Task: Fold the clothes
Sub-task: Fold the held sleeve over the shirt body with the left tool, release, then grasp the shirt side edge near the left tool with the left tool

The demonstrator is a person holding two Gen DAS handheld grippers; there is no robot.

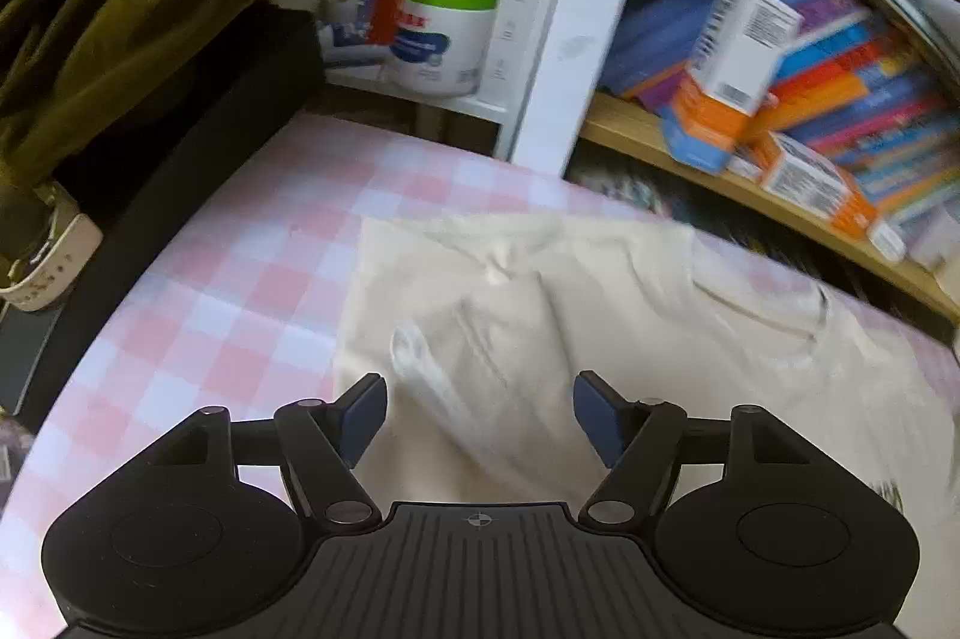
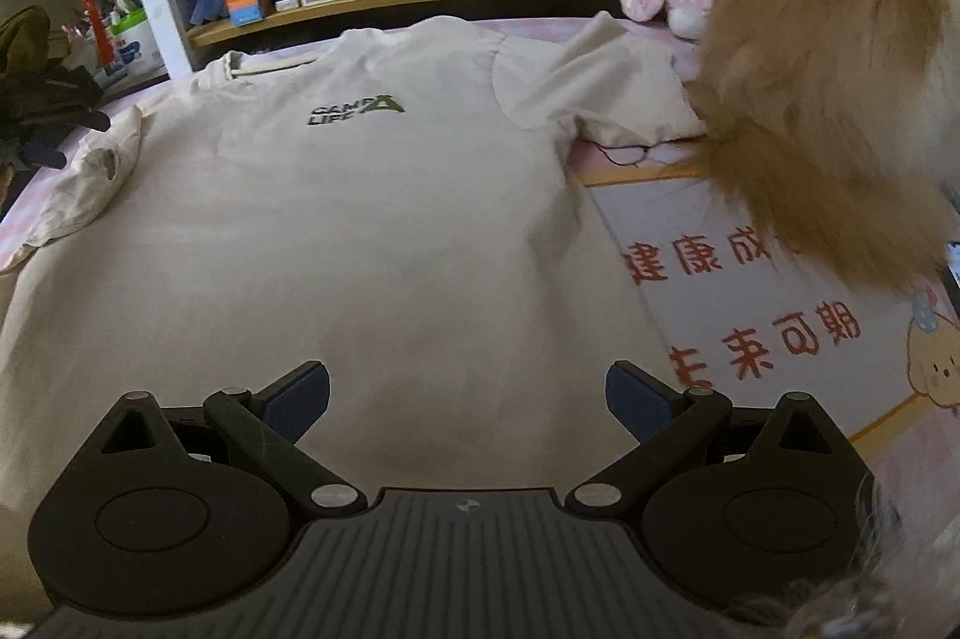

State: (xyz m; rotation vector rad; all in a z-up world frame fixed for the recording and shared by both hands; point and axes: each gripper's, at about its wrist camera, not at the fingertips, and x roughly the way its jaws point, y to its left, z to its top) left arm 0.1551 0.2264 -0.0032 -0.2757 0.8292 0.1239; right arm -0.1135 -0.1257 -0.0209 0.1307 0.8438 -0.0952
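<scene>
The shirt (image 2: 336, 219) lies flat, collar far; both tongs, left (image 1: 477, 414) and right (image 2: 468, 399), gape empty over it.

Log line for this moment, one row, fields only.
left gripper open, empty | right gripper open, empty | T-shirt flat, unfolded | sleeve crumpled

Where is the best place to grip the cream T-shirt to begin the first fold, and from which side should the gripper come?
Probably the right sleeve, near its cuff. It lies spread flat outward from the T-shirt, so the open right gripper could come from the right and carry it across the chest. A furry animal sits against that sleeve, so come in low and slowly.
</scene>
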